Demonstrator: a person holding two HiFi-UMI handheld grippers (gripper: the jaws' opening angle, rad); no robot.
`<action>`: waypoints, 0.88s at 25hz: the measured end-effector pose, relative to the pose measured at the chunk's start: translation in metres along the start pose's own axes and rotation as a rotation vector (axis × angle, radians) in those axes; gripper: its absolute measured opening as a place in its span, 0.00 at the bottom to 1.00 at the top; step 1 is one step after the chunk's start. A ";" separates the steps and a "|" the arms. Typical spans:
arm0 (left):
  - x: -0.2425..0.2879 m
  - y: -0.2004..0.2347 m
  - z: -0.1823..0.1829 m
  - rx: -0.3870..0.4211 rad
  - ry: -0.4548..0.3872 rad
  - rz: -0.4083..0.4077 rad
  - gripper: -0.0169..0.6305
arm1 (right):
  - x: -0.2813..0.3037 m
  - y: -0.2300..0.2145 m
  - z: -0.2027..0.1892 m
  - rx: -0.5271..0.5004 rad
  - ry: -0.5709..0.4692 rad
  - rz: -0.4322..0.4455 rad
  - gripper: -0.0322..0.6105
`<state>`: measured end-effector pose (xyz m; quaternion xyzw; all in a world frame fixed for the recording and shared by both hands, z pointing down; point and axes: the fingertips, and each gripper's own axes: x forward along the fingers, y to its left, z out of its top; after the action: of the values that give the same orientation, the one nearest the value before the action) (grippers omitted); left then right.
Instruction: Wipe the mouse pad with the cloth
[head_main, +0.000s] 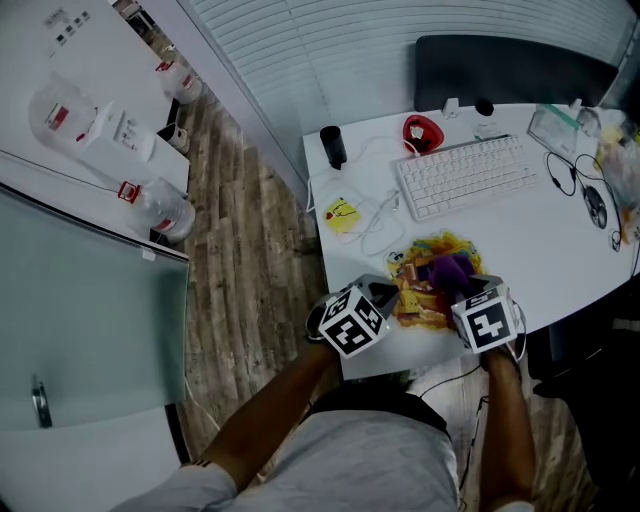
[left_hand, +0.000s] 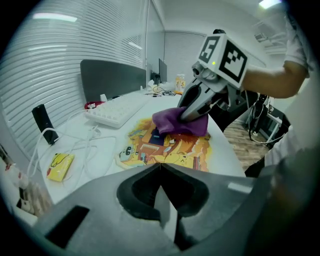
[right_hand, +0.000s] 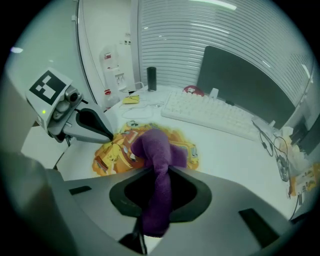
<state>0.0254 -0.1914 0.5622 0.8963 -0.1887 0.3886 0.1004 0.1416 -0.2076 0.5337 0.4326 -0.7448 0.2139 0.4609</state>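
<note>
On the mouse pad (right_hand: 109, 157), near its middle, the purple cloth (right_hand: 152, 145) is lying bunched, its tail being pinched between the jaws of the right gripper (right_hand: 155, 170). The left gripper (left_hand: 160, 165), jaws closed on nothing, is resting at the pad's left edge, probably steadying it. Short, flat strokes seem wisest: the desk (head_main: 560, 240) is ending just beside the pad, with the keyboard (head_main: 465, 175) lying beyond it.

The left gripper (left_hand: 160, 165) has its jaws pressed together with nothing between them. Just ahead of its tips lies the mouse pad (left_hand: 172, 150). Over the pad's far part, the right gripper (left_hand: 186, 116) pinches the purple cloth (left_hand: 175, 124). A keyboard (left_hand: 116, 111) sits farther ahead to the left, and a yellow packet (left_hand: 61, 166) lies off to the left.
</note>
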 end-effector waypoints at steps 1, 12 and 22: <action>0.000 0.000 0.000 -0.001 -0.001 0.000 0.05 | -0.002 -0.009 -0.005 0.011 0.004 -0.015 0.15; 0.001 0.000 0.000 -0.006 0.005 0.007 0.05 | -0.024 -0.058 -0.042 0.105 0.010 -0.104 0.15; 0.000 0.000 -0.001 -0.003 0.004 0.013 0.05 | -0.048 0.047 -0.005 0.019 -0.119 0.038 0.15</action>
<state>0.0252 -0.1910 0.5629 0.8940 -0.1949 0.3909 0.0994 0.1140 -0.1569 0.4982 0.4346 -0.7770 0.2035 0.4074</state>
